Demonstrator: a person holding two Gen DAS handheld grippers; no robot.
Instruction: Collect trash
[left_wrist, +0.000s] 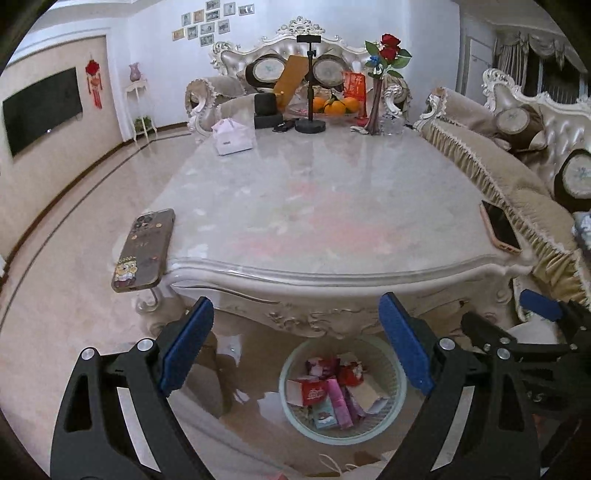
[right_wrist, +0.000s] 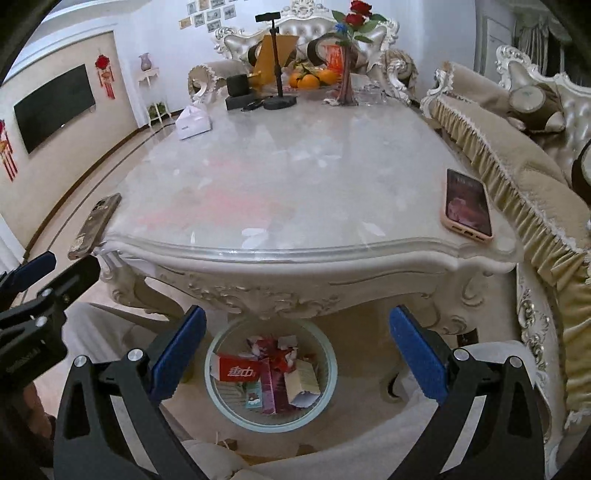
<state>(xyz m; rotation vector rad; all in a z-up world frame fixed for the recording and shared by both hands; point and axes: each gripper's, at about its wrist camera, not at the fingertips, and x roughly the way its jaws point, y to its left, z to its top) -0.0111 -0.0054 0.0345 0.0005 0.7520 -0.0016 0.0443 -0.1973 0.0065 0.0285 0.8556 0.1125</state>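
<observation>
Hovering side by side at the near edge of the table (left_wrist: 332, 206), both grippers hang empty with jaws wide. From the left wrist view, the left gripper (left_wrist: 295, 350) frames the wastebasket (left_wrist: 397, 384) on the floor just under the table's carved near edge, below and a touch right of the jaws, already holding red and pink cartons (left_wrist: 328, 395); the right gripper (left_wrist: 517, 325) sits close at its right. A phone (left_wrist: 146, 251) overhangs the near left corner, another phone (left_wrist: 500, 230) lies at the near right edge. From the right wrist view, the right gripper (right_wrist: 297, 354) has the basket (right_wrist: 332, 369) dead centre below, marginally nearer. No loose trash shows on the tabletop; its middle is bare, clutter only at the far edge.
</observation>
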